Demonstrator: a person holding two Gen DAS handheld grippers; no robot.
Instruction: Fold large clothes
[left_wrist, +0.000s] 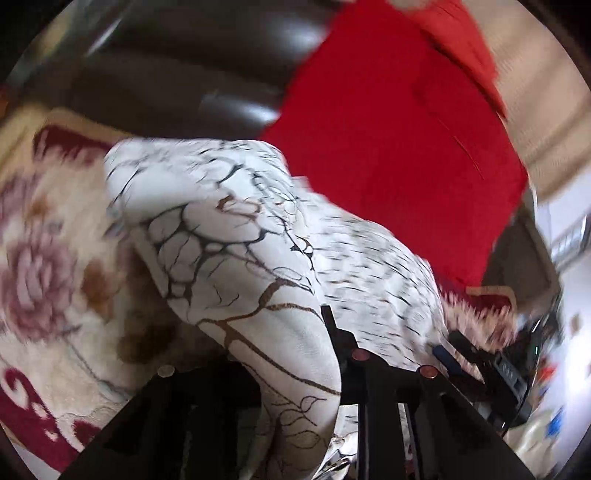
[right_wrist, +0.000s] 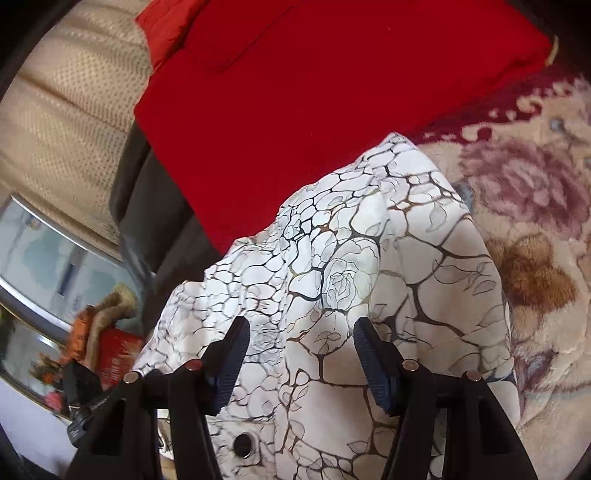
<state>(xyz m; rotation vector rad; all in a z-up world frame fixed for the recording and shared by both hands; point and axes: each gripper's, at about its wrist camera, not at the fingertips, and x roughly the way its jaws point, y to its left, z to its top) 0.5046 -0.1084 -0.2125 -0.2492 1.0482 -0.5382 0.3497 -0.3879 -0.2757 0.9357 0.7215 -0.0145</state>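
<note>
Cloth fills the left wrist view: the white garment (left_wrist: 229, 236), veined in black and brown, is bunched up and drapes over the left gripper (left_wrist: 295, 354), hiding one finger, so I cannot tell how far its jaws stand apart or whether they pinch it. The garment lies on a floral blanket (left_wrist: 44, 258), with a red cloth (left_wrist: 388, 129) just beyond it and a dark sofa (left_wrist: 177, 74) behind. In the right wrist view, the right gripper (right_wrist: 299, 332) has its jaws wide apart, the garment (right_wrist: 332, 277) passing between and beneath them; contact is unclear. A snap button (right_wrist: 242, 445) sits on the garment near the left finger. The red cloth (right_wrist: 314, 92) lies beyond the garment, the blanket (right_wrist: 535, 221) beside it.
</note>
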